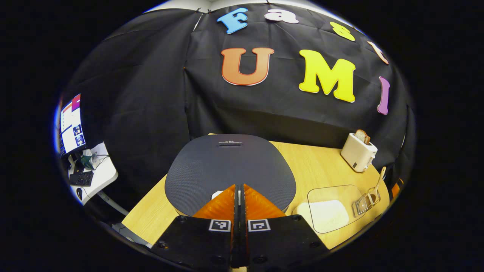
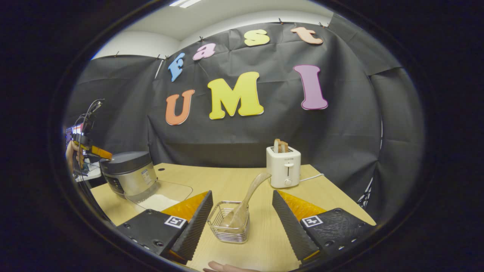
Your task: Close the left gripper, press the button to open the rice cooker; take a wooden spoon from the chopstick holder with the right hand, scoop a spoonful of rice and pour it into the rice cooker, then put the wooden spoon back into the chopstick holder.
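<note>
Wooden spoon point(image 2: 245, 196) bowl-down in chopstick holder point(image 2: 230, 223), handle tilted up-right.

both views are evenly and brightly lit from above; a ceiling light point(image 2: 185, 3) glows at the top of the right gripper view. the desk point(image 2: 227, 181) shows soft, faint shadows. straight lines bow strongly toward the edges, where detail softens and dims.

A white two-slot toaster point(image 2: 283, 167) with browned toast point(image 2: 281, 145) stands at the pale wooden bench's point(image 2: 227, 181) far edge — beyond, a lit monitor point(image 1: 72, 124) and black keyboard point(image 1: 81, 178).
</note>
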